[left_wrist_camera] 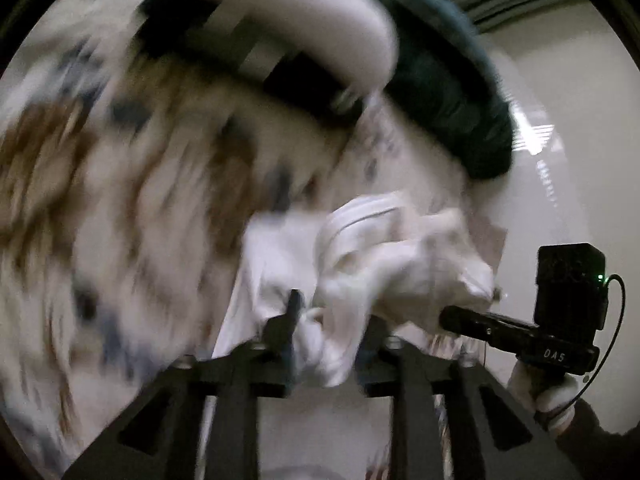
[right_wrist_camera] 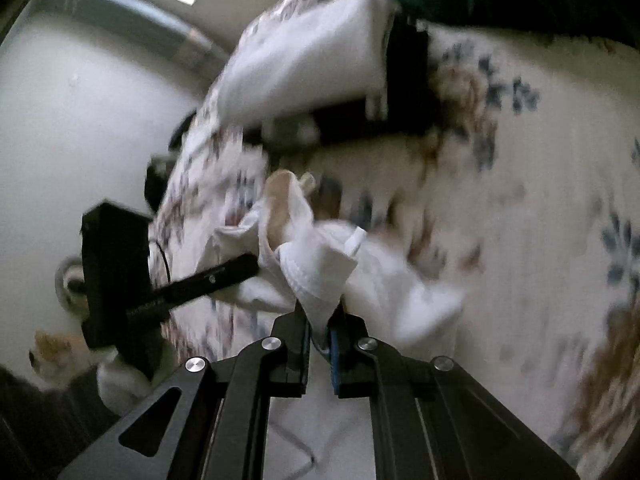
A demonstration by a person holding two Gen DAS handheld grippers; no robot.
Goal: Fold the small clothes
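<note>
White garment [right_wrist_camera: 316, 280], bunched & creased, hangs over floral bedspread [right_wrist_camera: 520, 208], pinched by right gripper [right_wrist_camera: 319, 334] & left gripper [left_wrist_camera: 326, 344], bed edge near.

White garment [right_wrist_camera: 320, 280] pinched in right tool [right_wrist_camera: 320, 338], above floral bedspread [right_wrist_camera: 520, 200].

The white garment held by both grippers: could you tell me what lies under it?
Under the white garment lies the floral bedspread; the part directly beneath is covered.
</note>
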